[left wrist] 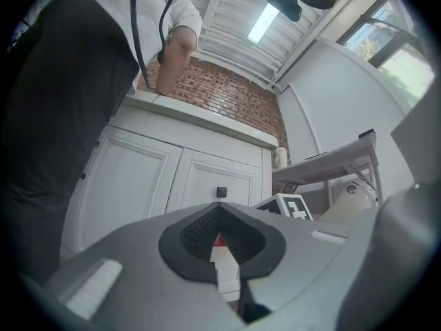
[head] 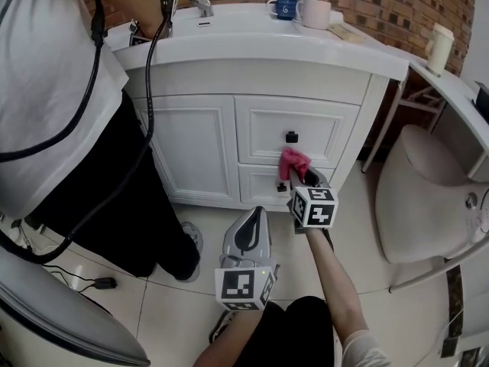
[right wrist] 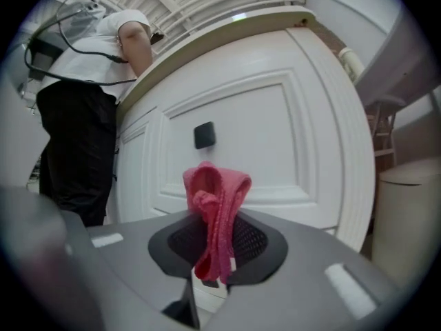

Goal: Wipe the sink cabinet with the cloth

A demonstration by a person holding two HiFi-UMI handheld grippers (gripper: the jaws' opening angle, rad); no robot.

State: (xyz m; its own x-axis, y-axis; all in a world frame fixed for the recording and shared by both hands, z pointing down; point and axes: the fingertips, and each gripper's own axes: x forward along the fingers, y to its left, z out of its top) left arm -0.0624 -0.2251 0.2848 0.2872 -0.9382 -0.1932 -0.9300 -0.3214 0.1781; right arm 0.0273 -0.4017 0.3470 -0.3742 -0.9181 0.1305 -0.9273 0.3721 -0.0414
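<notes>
The white sink cabinet (head: 229,140) stands ahead with two drawers on its right side. A pink cloth (head: 294,163) is pinched in my right gripper (head: 299,176), bunched against the lower edge of the top drawer, below its black knob (head: 291,137). In the right gripper view the cloth (right wrist: 215,212) sticks up from between the shut jaws, close to the drawer front (right wrist: 262,136). My left gripper (head: 246,235) hangs lower and nearer, above the floor, jaws shut with nothing in them (left wrist: 217,243).
A person in a white shirt and black trousers (head: 84,151) stands at the cabinet's left, with cables hanging. Cups (head: 306,10) sit on the countertop. A white stool (head: 428,197) and a shelf stand to the right.
</notes>
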